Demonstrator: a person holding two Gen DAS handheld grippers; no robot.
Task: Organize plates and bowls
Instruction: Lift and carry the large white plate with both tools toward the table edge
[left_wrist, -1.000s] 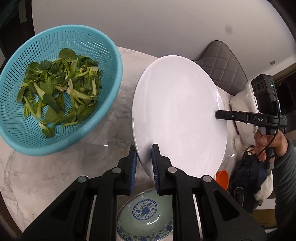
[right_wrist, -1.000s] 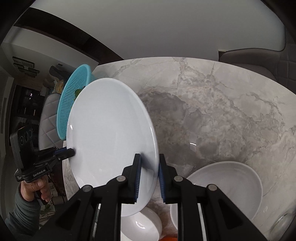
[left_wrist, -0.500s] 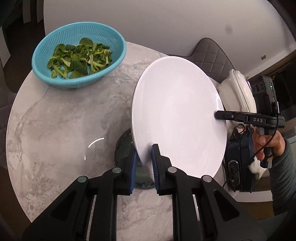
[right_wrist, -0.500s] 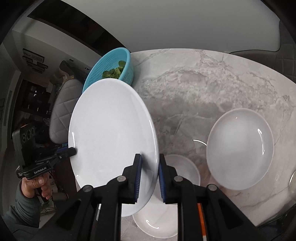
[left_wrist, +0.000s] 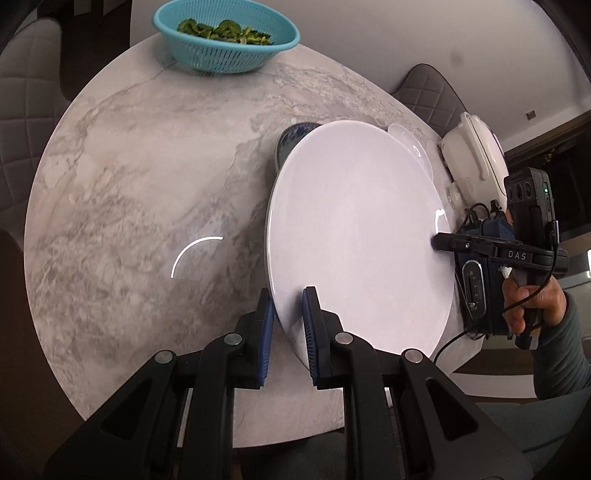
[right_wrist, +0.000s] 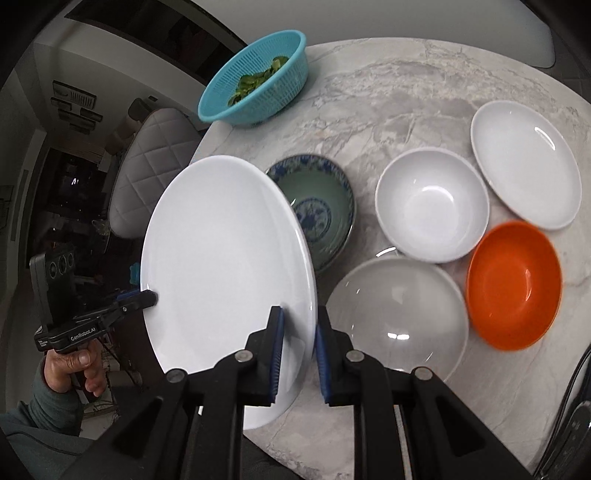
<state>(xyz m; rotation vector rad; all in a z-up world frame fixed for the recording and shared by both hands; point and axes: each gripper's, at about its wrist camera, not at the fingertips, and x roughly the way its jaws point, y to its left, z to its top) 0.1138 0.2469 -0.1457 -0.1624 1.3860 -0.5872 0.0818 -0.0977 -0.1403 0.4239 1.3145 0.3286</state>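
White plate (left_wrist: 354, 236), tilted on edge, is pinched at opposite rims by left tool (left_wrist: 288, 325) and right tool (right_wrist: 297, 347).

The large plate (right_wrist: 225, 273) is held on edge above the near-left part of the table (right_wrist: 388, 99), clamped between both grippers. Behind it lies the patterned dish (right_wrist: 321, 210); right of that, four bowls and plates sit clustered. The colander (right_wrist: 255, 85) stands at the far-left edge, seemingly holding greens
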